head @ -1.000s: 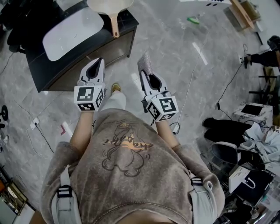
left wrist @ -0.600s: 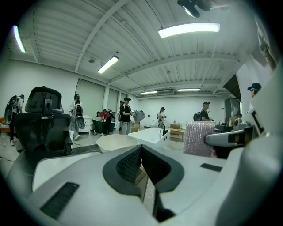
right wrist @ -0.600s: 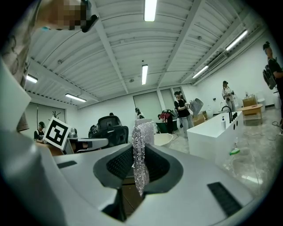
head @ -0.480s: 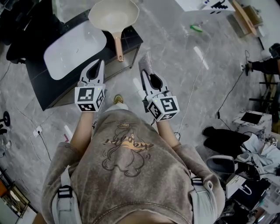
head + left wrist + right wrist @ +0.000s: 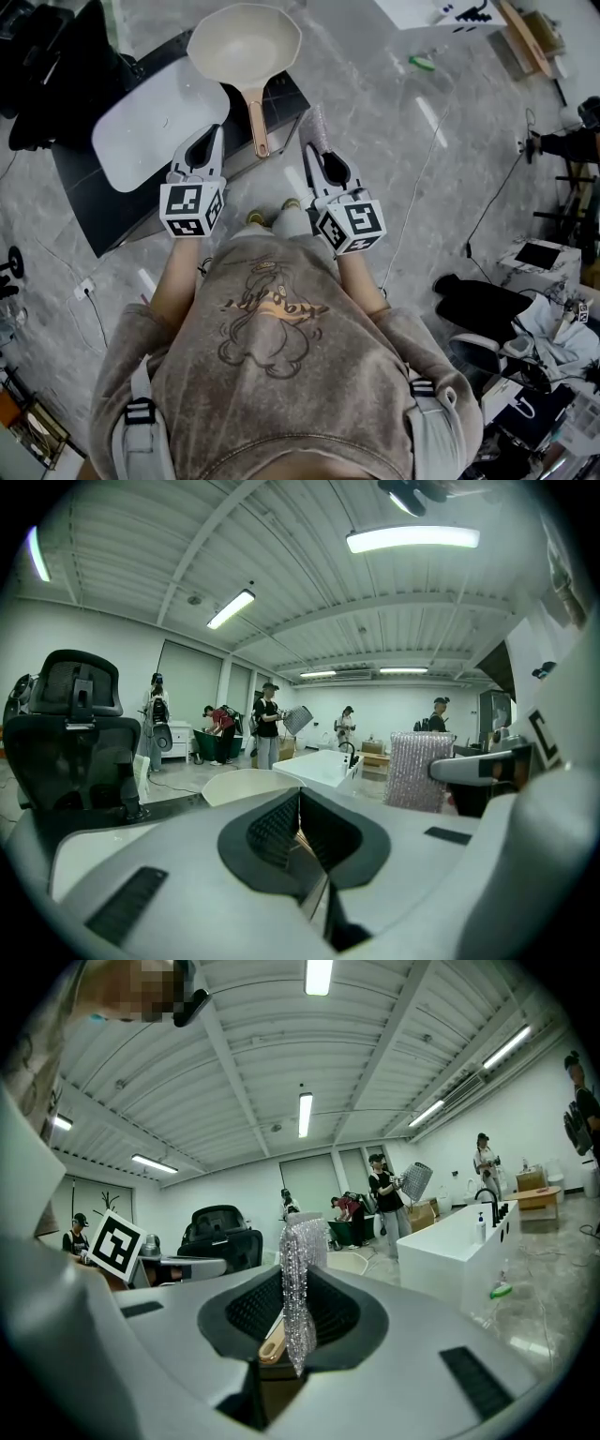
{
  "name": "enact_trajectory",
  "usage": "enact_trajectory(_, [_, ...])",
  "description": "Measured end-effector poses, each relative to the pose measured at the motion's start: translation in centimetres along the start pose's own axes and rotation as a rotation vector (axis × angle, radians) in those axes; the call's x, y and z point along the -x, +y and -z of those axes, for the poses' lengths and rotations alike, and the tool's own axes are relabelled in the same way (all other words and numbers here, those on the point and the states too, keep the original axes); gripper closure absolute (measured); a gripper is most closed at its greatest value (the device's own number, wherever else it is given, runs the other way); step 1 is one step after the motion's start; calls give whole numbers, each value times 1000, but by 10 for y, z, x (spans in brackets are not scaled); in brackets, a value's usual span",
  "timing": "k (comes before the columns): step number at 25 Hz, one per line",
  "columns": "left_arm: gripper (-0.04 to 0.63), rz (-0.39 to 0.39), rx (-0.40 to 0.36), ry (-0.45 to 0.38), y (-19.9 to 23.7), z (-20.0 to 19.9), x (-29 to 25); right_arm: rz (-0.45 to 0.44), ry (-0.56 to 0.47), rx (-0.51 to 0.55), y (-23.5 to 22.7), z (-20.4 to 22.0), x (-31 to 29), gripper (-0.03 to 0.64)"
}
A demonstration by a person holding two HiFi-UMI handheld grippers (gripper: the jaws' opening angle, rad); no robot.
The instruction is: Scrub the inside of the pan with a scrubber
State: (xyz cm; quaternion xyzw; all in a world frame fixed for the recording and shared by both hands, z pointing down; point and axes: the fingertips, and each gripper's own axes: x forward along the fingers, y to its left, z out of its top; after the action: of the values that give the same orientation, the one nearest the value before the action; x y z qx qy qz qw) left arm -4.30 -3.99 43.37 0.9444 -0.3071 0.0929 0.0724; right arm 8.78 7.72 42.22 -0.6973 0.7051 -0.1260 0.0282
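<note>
Quick rundown. The left gripper [image 5: 215, 129] was seen with its fingers pressed flat together, and nothing was caught between them. The right gripper [image 5: 313, 142] was clamped on the scrubber [image 5: 317, 122], a sparkly silver pad that was held upright and stuck out past the fingertips.

The pan [image 5: 246, 42], cream on the inside, was parked ahead of both sets of fingers on the black table [image 5: 94, 206]. It was kept apart from the scrubber and was touched by neither gripper. Its tan handle [image 5: 256, 117] was pointed back toward the person, so its end was lined up with the gap between the left fingers and the right ones.

A white tray [image 5: 150, 117] (or something like one, hard to tell) was laid on the table just left of the left fingers, right beside the pan.

Both grippers were held side by side, roughly level, with the fingers aimed at the table. Grey floor [image 5: 394, 122] was seen out to the right of the right fingers.
</note>
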Motion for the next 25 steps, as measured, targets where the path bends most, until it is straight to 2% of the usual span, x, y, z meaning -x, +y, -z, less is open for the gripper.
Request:
enact_trajectory(14, [577, -102, 19, -6, 34, -18, -66, -92, -8, 16, -50, -31, -81, 537])
enact_trajectory(25, [577, -228, 55, -21, 64, -32, -113, -226, 20, 30, -82, -48, -155, 537])
